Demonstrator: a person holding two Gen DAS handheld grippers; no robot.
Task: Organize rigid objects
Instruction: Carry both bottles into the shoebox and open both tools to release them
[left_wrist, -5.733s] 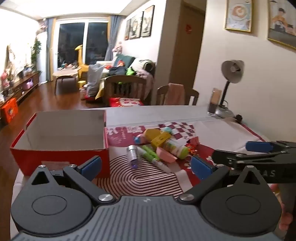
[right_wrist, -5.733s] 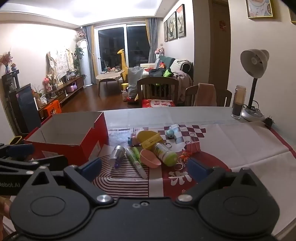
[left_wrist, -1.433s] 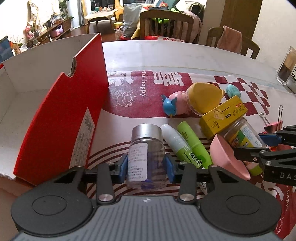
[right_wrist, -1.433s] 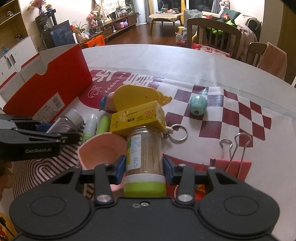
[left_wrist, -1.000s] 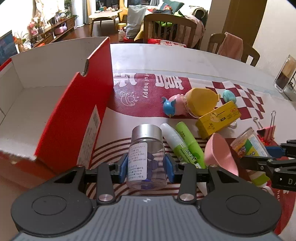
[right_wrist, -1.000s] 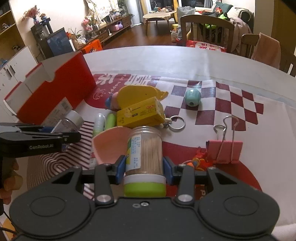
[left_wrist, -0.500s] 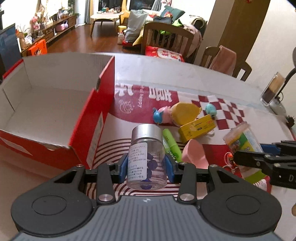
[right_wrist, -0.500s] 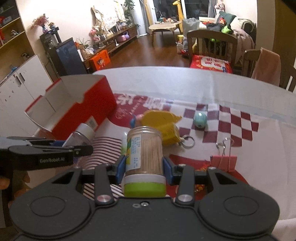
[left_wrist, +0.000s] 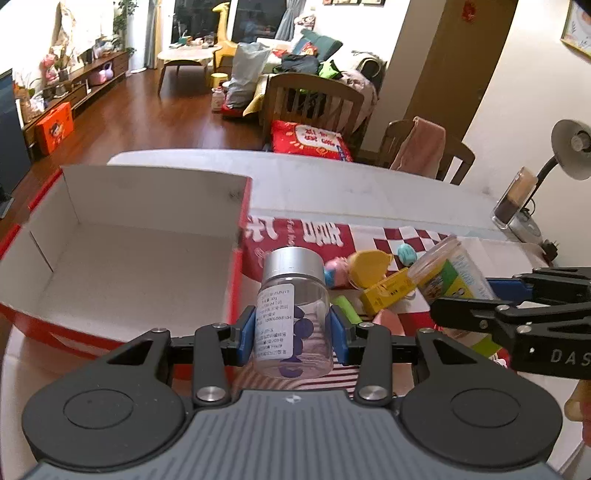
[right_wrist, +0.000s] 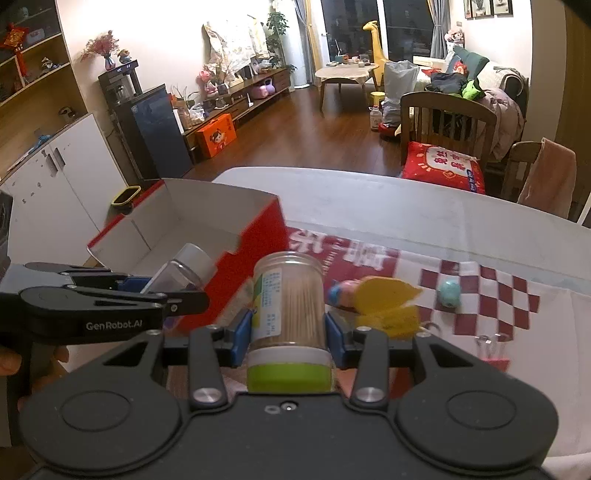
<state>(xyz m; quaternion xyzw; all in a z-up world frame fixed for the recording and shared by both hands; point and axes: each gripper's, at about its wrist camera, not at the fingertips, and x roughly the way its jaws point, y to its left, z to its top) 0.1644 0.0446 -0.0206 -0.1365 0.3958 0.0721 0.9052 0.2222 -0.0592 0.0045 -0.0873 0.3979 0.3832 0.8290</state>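
My left gripper (left_wrist: 293, 334) is shut on a clear pill bottle (left_wrist: 293, 314) with a silver cap and holds it in the air just right of the red shoebox (left_wrist: 236, 266), whose white inside is bare. My right gripper (right_wrist: 288, 336) is shut on a toothpick jar (right_wrist: 288, 306) with a green lid and holds it above the table, right of the box (right_wrist: 258, 229). The jar also shows in the left wrist view (left_wrist: 448, 275), and the pill bottle in the right wrist view (right_wrist: 184, 269).
On the red patterned cloth lie a yellow toy (left_wrist: 371, 264), a yellow box (left_wrist: 388, 290), a teal ball (left_wrist: 406, 254), green markers (left_wrist: 345, 308), a pink scoop (left_wrist: 386, 319) and a pink binder clip (right_wrist: 493, 352). A lamp (left_wrist: 570, 155) and a dark-filled jar (left_wrist: 511, 205) stand at the far right.
Both grippers have lifted their containers higher off the table and moved left toward the shoebox. The box's inside now shows more fully.
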